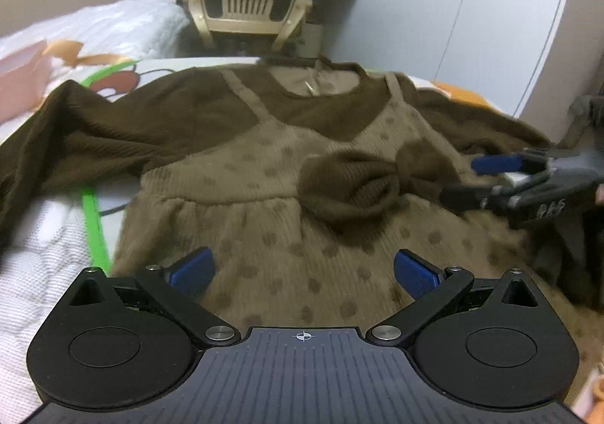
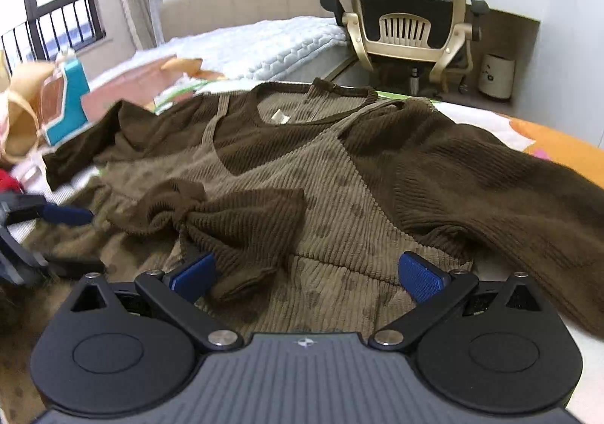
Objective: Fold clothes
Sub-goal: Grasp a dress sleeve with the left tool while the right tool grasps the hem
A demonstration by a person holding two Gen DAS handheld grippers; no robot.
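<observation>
A child's brown dress (image 1: pixel 264 167) lies spread face up on the bed, with dark brown sleeves, a tan dotted pinafore front and a dark brown bow (image 1: pixel 370 178) at the waist. My left gripper (image 1: pixel 302 271) hovers open over the dotted skirt, nothing between its blue pads. My right gripper (image 1: pixel 472 178) shows at the right of the left wrist view, open, just right of the bow. In the right wrist view the dress (image 2: pixel 339 167) fills the middle, the bow (image 2: pixel 226 216) lies just ahead of my open right gripper (image 2: pixel 305 275), and my left gripper (image 2: pixel 64 239) shows at the left edge.
The bed sheet (image 1: pixel 45 235) has a green stripe and cartoon print. A pink box (image 1: pixel 19 80) sits at the left, a teal and pink box (image 2: pixel 68 99) beyond the left sleeve. An office chair (image 2: pixel 407 8) and a small bin (image 2: pixel 496 76) stand past the bed's far edge.
</observation>
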